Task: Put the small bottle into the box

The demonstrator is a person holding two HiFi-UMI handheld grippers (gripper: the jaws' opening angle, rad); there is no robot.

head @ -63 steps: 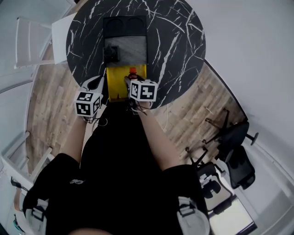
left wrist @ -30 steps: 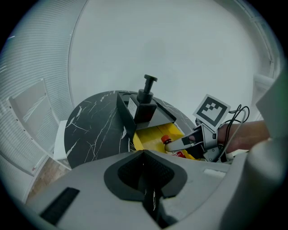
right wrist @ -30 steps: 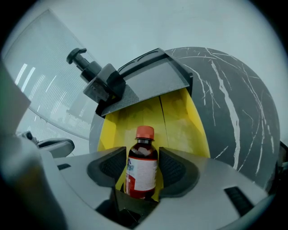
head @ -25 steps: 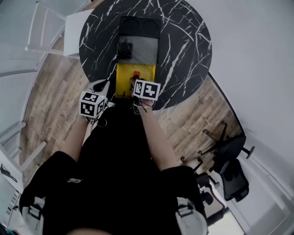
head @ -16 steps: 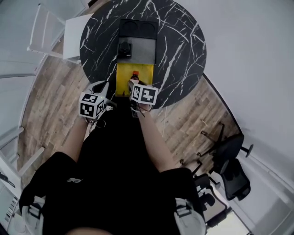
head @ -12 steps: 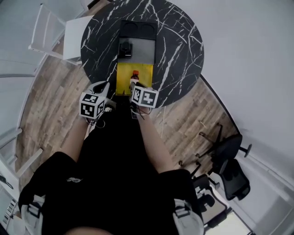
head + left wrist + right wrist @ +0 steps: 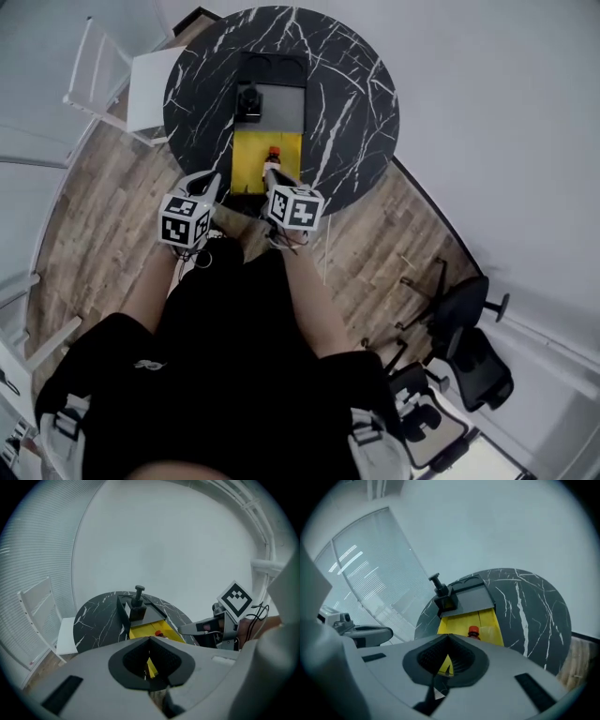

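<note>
On the round black marble bench (image 7: 361, 103): one yellow box (image 7: 246, 164), open; one small bottle (image 7: 474, 631), orange-capped, inside the box toward its right side. Beyond the box: one grey tray (image 7: 281, 108) bearing a black knobbed block (image 7: 248, 98). At the bench's near edge you held two tools aloft: left gripper (image 7: 150, 640), fingers pressed together, nothing between them; right gripper (image 7: 449, 637), fingers just closed on nothing, tips together, apart from the bottle. Beside the bench: one white chair (image 7: 150, 84).
</note>
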